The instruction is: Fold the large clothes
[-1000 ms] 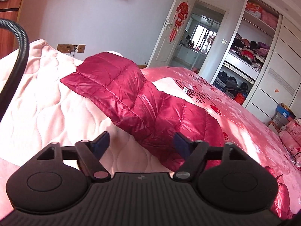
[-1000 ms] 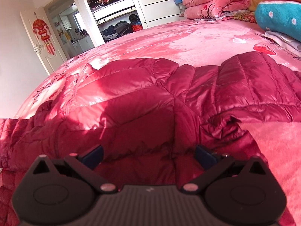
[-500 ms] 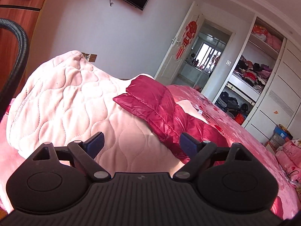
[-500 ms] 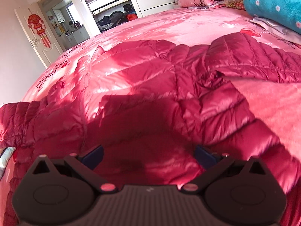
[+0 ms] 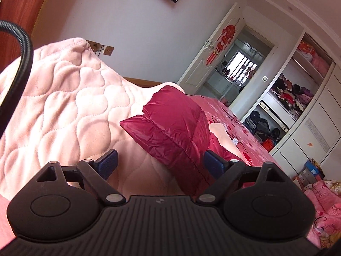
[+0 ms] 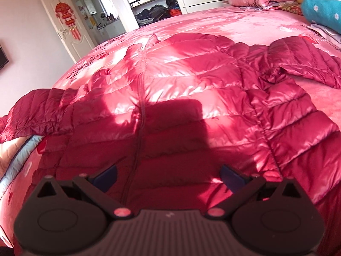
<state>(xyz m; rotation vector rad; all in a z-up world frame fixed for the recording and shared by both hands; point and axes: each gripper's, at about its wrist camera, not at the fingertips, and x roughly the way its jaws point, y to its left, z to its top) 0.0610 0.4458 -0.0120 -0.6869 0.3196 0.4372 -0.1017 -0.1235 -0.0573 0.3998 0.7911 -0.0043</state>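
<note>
The red jacket (image 6: 191,98) lies spread flat on the bed (image 6: 223,21), zipper up. The right gripper (image 6: 169,176) hovers over its lower front, jaws wide apart, holding nothing. The left gripper (image 5: 158,160), equally wide and empty, faces one sleeve (image 5: 170,123) draped on a pink quilt (image 5: 64,106). Open wardrobe shelves (image 5: 287,98) hold heaped clothes

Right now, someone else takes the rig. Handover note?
Left gripper: jaws open, empty, over the pale pink quilted blanket, aimed at the end of one red sleeve that lies across it.
Right gripper: jaws open, empty, above the lower front of the red down jacket, near its zipper line.
Jacket lies spread front up on the pink bed cover, both sleeves out to the sides.
Done: jacket is laid out; no fold visible.
Left: fold sleeves inward, then fold the body.
</note>
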